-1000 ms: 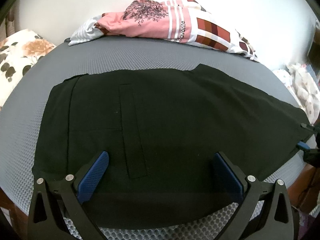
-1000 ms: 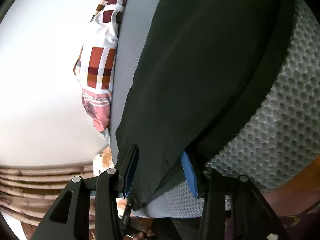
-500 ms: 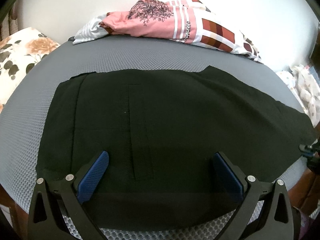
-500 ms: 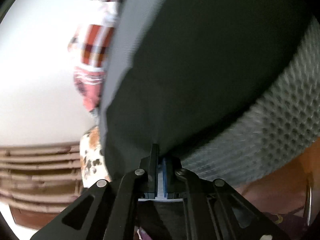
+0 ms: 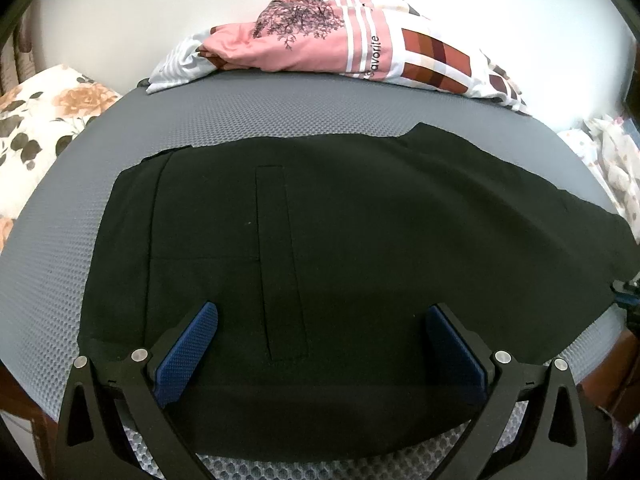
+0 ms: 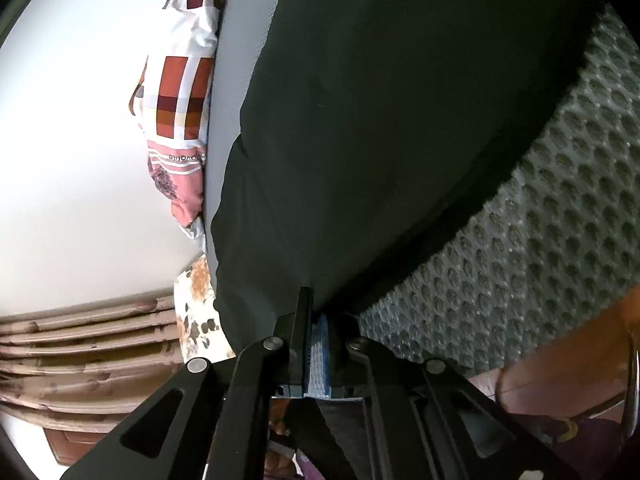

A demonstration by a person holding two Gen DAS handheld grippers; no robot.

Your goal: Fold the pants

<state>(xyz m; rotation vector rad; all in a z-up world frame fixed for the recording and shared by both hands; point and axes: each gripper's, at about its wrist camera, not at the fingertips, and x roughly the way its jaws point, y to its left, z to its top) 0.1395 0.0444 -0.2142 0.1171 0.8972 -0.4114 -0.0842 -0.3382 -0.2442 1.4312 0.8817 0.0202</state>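
Black pants (image 5: pixel 360 240) lie flat across the grey mesh mattress (image 5: pixel 280 120), waist at the left and legs running off to the right. My left gripper (image 5: pixel 322 312) hovers open over the near part of the seat, its blue pads (image 5: pixel 188 352) spread wide with nothing between them. At the right edge of that view my right gripper (image 5: pixel 626 290) meets the leg end. In the right wrist view the right gripper (image 6: pixel 316 312) is shut on the edge of the pants (image 6: pixel 400 120), with dark cloth pinched between its jaws above the mattress (image 6: pixel 540 260).
A pile of pink and checked bedding (image 5: pixel 340 44) lies along the far edge by the white wall. A floral pillow (image 5: pixel 48 120) is at the left, white patterned cloth (image 5: pixel 612 152) at the right. Brown slats (image 6: pixel 80 352) show beyond the bed.
The right gripper's jaws, apart around the pant leg's edge a second ago, have closed on it. The left gripper has stayed open over the pants.
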